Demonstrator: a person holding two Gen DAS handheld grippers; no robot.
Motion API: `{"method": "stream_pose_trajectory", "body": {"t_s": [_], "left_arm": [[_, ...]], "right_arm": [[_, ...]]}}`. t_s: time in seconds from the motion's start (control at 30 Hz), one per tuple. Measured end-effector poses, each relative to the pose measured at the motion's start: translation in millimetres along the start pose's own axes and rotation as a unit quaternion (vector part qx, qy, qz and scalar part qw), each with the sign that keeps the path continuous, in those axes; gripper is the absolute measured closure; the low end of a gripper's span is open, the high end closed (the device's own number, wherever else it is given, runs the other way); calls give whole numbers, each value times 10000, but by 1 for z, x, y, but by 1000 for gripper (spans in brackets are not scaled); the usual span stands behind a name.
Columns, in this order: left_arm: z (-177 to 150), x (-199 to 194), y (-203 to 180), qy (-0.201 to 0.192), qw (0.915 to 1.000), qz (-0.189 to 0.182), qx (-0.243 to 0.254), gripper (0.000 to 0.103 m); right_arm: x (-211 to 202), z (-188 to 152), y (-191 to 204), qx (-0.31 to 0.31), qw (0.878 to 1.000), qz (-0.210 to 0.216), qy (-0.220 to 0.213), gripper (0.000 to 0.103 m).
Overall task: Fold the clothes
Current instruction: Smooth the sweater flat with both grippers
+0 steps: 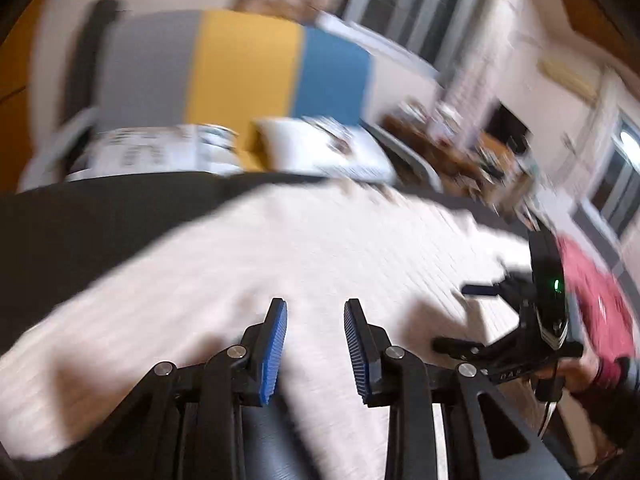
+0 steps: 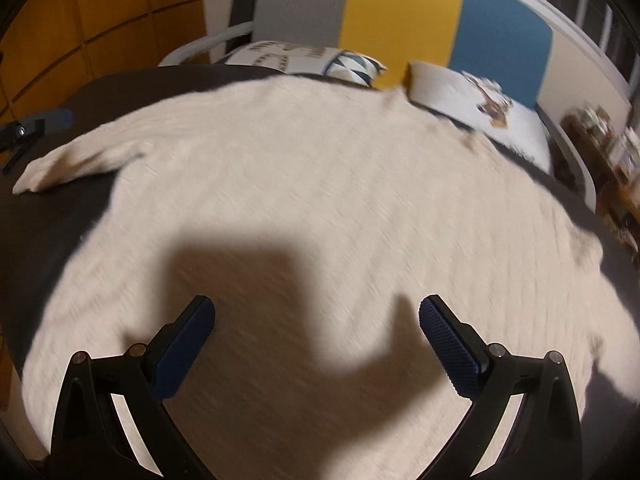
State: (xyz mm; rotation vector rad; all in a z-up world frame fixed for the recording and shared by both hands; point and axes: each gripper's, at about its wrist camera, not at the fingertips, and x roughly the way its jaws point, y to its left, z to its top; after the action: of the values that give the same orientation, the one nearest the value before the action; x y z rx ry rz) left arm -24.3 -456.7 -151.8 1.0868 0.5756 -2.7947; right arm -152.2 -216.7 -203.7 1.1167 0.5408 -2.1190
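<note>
Your right gripper (image 2: 316, 312) is spread wide, its blue pads (image 2: 450, 350) far apart and nothing between them; it hangs over the near part of a cream knitted sweater (image 2: 320, 184) and throws a dark shadow (image 2: 260, 300) on the knit just ahead of the fingers. Your left gripper (image 1: 315, 312) is also parted, though more narrowly, with bare cloth showing in the gap between its blue pads (image 1: 276, 352); whether the tips touch the sweater (image 1: 280, 248) you cannot tell, for that view is smeared by motion. From the left wrist you see the right gripper (image 1: 480, 292) off to the right above the sweater, held by a hand (image 1: 580, 372) in a red sleeve (image 1: 596, 296).

The sweater lies spread flat on a dark bed cover (image 2: 52, 216), filling most of the right wrist view; one sleeve (image 2: 76, 160) runs out to the left onto the cover. Beyond the far edge of the sweater lie two printed pillows (image 2: 304, 58), and behind them stands a headboard (image 2: 400, 12) in grey, yellow and blue panels; wooden panelling (image 2: 100, 16) is at the far left.
</note>
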Motion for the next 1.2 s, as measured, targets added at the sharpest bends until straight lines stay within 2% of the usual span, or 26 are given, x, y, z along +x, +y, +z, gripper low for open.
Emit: {"method": "stream_pose_trajectory", "body": {"t_s": [0.13,0.33,0.43,0.53,0.63,0.73,0.8,0.87,0.97,1.07,1.13,1.2], "left_arm": [[-3,31,-2,310,9994,-12,-169,74],[-8,75,-7,741,9965,-13,-394,72],[-12,59,-35,575,9981,130,-179,73],[-30,42,-71,502,9984,-164,199,73],[-51,37,-98,607,9967,-120,519,73],[-68,49,-98,723,9964,93,437,73],[-69,46,-91,622,9978,-18,233,73],[-70,49,-86,577,9982,-9,146,73],[-68,45,-97,591,9978,266,97,73],[-74,30,-124,406,9988,158,229,72],[-85,23,-140,354,9984,166,408,72],[-96,22,-148,469,9978,167,435,72]], "right_arm": [[3,-15,-22,442,9988,205,24,0],[4,-23,-33,502,9979,414,-76,0],[-4,-25,-31,418,9986,316,-54,0],[-26,-38,-43,461,9985,242,-141,0],[-47,-64,-61,646,9976,212,-101,0],[-62,-96,-81,937,9956,41,63,0],[-67,-117,-95,1222,9923,36,194,0],[-72,-131,-102,1264,9920,7,31,0],[-71,-137,-98,1123,9934,-146,-157,0],[-86,-135,-98,1319,9911,35,-158,0],[-107,-143,-102,1459,9881,325,-369,0],[-124,-158,-103,1602,9834,721,-459,0]]}}
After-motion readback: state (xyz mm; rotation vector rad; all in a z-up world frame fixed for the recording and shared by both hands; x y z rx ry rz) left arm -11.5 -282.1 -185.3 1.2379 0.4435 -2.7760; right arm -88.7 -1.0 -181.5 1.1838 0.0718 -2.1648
